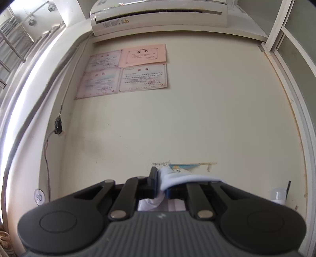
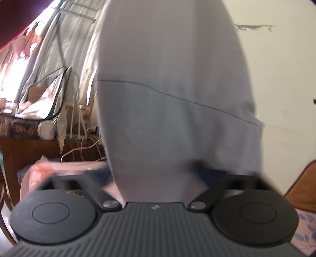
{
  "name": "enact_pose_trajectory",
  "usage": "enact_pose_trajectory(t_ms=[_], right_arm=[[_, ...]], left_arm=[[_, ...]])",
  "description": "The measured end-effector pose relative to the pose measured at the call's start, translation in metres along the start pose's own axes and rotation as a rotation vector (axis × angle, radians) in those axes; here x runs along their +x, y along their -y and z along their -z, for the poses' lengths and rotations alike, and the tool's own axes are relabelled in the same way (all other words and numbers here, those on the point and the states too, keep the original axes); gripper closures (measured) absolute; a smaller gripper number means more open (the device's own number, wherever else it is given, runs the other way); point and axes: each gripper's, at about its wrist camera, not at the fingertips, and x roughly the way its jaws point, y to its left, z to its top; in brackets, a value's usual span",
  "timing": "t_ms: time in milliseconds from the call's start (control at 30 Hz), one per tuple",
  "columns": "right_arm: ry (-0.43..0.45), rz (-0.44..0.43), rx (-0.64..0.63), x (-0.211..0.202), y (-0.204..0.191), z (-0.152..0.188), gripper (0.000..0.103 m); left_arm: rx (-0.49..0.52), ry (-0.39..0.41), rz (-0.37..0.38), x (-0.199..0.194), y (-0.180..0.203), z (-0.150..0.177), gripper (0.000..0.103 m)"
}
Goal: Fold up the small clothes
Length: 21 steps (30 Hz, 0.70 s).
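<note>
My left gripper [image 1: 160,184] points up at a cream wall and is shut on a bunched edge of a pale grey-white garment [image 1: 173,178], which drapes to the right over the finger linkage. In the right wrist view the same pale grey garment [image 2: 173,94] hangs right in front of the camera and fills the middle of the frame, with a seam running across it. It hides my right gripper's fingertips. The linkage arms are spread wide, so I cannot tell whether the right gripper holds the cloth. The frame is blurred.
The left wrist view shows an air conditioner [image 1: 158,15] high on the wall, several certificates [image 1: 126,71], a socket with cable [image 1: 58,126] and a window frame at the right. The right wrist view shows a wooden table [image 2: 29,150] with clutter, cables, curtains and a pink bag [image 2: 65,170].
</note>
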Motion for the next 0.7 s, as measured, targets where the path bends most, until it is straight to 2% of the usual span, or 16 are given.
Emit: enact_pose_trajectory(t_ms=[33, 100, 267, 433, 467, 567, 633, 700], right_arm=[[-0.016, -0.02, 0.035, -0.004, 0.003, -0.005, 0.097], [0.012, -0.008, 0.094, -0.022, 0.029, -0.017, 0.097], [0.195, 0.262, 0.032, -0.089, 0.093, -0.071, 0.097], [0.36, 0.455, -0.047, -0.186, 0.136, -0.152, 0.097], [0.383, 0.476, -0.05, -0.2, 0.142, -0.167, 0.097], [0.435, 0.501, -0.034, -0.227, 0.127, -0.2, 0.097], [0.463, 0.513, -0.025, -0.24, 0.139, -0.224, 0.097], [0.471, 0.514, 0.001, -0.251, 0.157, -0.232, 0.097]], left_arm=[[0.008, 0.002, -0.008, -0.001, -0.002, -0.001, 0.096], [0.025, 0.01, -0.025, -0.004, -0.007, -0.003, 0.096], [0.087, 0.048, -0.043, -0.023, -0.024, -0.007, 0.096], [0.102, 0.047, -0.031, -0.045, -0.047, -0.01, 0.096], [0.092, 0.039, -0.027, -0.047, -0.054, -0.009, 0.096], [0.052, 0.016, -0.017, -0.056, -0.079, -0.009, 0.096], [0.024, -0.006, -0.012, -0.061, -0.093, -0.006, 0.096], [0.009, -0.03, -0.007, -0.061, -0.103, -0.001, 0.096]])
